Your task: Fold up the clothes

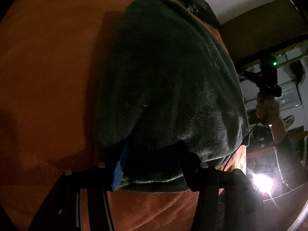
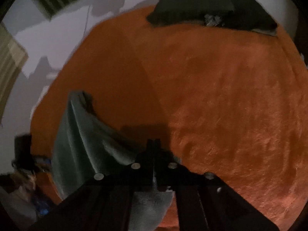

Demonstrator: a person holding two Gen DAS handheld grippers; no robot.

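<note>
Left-wrist view, at the bottom of the frame: the left gripper (image 1: 152, 171) stands with its two black fingers spread wide, and the near hem of a dark green plush garment (image 1: 165, 88) lies bunched between them, against the blue pad (image 1: 119, 168) of the left finger. Whether the fingers actually press the cloth cannot be told. Beyond the fingers the garment fills the middle of the frame as a rounded mound, resting on an orange fuzzy blanket (image 1: 48, 67) that spreads to the left and below. At the right edge, well apart, a hand (image 1: 267, 105) grips the dark handle of the other tool, with a small green light above it and a glaring lamp (image 1: 262, 182) at lower right. At the top, a dark pile of clothes (image 1: 192, 0) lies at the blanket's far edge against a pale wall.

Right-wrist view, at bottom centre: the right gripper (image 2: 154, 144) has its fingers pressed together, pinching a fold of the garment (image 2: 80, 134); a grey-green flap hangs below the fingers, and the rest drapes away to the lower left in long ridges. Farther off, the blanket (image 2: 221, 96) covers most of the frame. At the top, the dark pile (image 2: 211, 9) sits on its far edge, with the wall behind it.
</note>
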